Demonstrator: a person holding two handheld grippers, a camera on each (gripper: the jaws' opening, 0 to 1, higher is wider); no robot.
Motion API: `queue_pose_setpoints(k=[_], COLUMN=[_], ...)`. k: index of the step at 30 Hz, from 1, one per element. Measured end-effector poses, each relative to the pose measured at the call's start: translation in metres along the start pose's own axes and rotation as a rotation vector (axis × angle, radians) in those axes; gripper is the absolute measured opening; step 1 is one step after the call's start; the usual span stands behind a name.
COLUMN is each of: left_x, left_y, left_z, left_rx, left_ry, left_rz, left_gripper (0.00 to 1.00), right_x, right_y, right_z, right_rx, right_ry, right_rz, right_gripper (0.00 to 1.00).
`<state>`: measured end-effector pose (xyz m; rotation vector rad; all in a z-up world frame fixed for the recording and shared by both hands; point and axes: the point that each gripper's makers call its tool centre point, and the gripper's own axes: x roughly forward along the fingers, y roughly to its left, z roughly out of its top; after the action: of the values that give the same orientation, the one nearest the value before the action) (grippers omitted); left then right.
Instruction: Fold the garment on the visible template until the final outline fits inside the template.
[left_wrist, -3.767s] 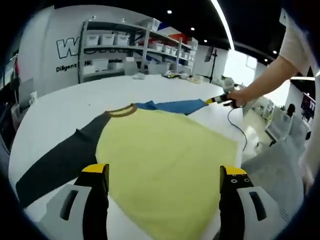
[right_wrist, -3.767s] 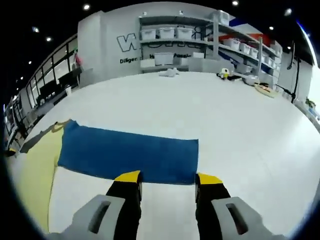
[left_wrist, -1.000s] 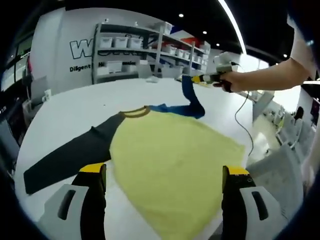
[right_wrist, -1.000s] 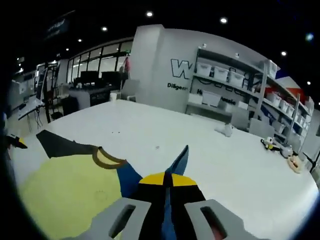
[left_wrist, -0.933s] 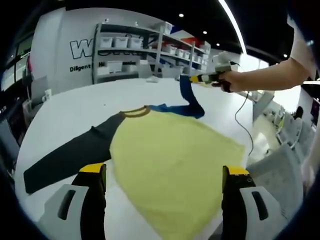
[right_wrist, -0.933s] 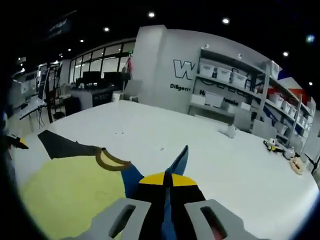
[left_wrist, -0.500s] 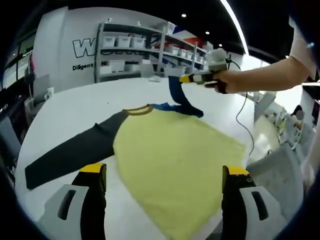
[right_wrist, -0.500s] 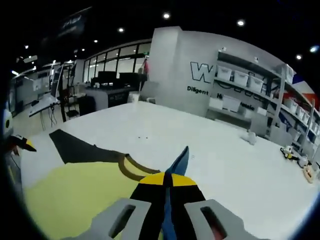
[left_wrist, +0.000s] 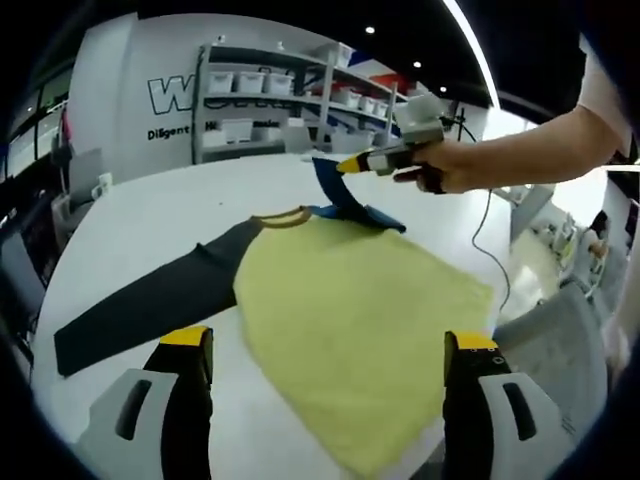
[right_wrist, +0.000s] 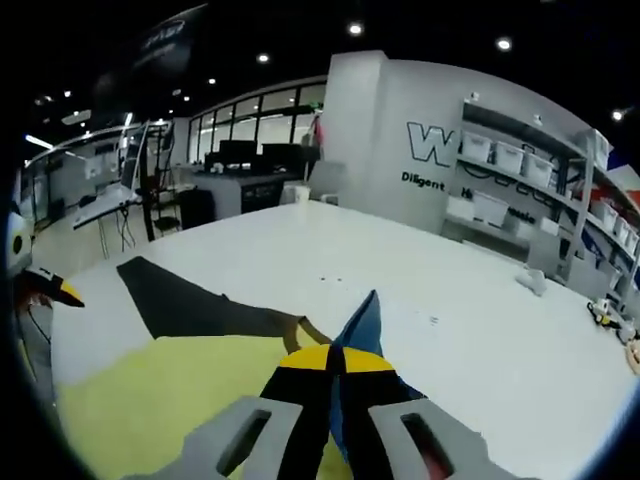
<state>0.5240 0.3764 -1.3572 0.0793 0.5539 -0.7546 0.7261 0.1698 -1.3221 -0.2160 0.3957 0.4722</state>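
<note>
Garment yellow-bodied, dark sleeve flat; right claw pinches blue sleeve aloft, left claw agape, empty.

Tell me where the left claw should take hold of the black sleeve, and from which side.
Grip the black sleeve at its free cuff end, coming in from beyond that end. It lies flat and straight on the white table, so the cuff edge is the easiest part to pinch.

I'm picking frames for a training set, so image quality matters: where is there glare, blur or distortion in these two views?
Left gripper view: window glare washes out the upper right; fisheye bends the shelves; the yellow shirt body looks soft. Right gripper view: evenly lit by ceiling spots, the table edge curves, and the blue sleeve in the right hand-held gripper is blurred up close.
</note>
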Motion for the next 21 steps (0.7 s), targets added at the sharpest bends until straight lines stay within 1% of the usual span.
queue_pose_setpoints(k=[7, 10, 14, 21], left_x=[-0.002, -0.003, -0.005, -0.01], left_y=[0.003, 0.004, 0.005, 0.009], left_z=[-0.001, -0.001, -0.003, -0.008], left_rx=[-0.001, -0.004, -0.007, -0.015], left_ry=[0.002, 0.0, 0.001, 0.007], left_rz=[0.005, 0.007, 0.01, 0.019], left_gripper=[0.99, 0.99, 0.99, 0.98], right_x=[0.011, 0.016, 0.02, 0.034], right_y=[0.025, 0.036, 0.047, 0.066], right_z=[-0.001, -0.004, -0.007, -0.008], right_rx=[-0.034, -0.045, -0.062, -0.079], right_ry=[0.013, 0.021, 0.031, 0.042], right_rz=[0.035, 0.053, 0.064, 0.079], right_gripper=[0.0, 0.0, 0.0, 0.0])
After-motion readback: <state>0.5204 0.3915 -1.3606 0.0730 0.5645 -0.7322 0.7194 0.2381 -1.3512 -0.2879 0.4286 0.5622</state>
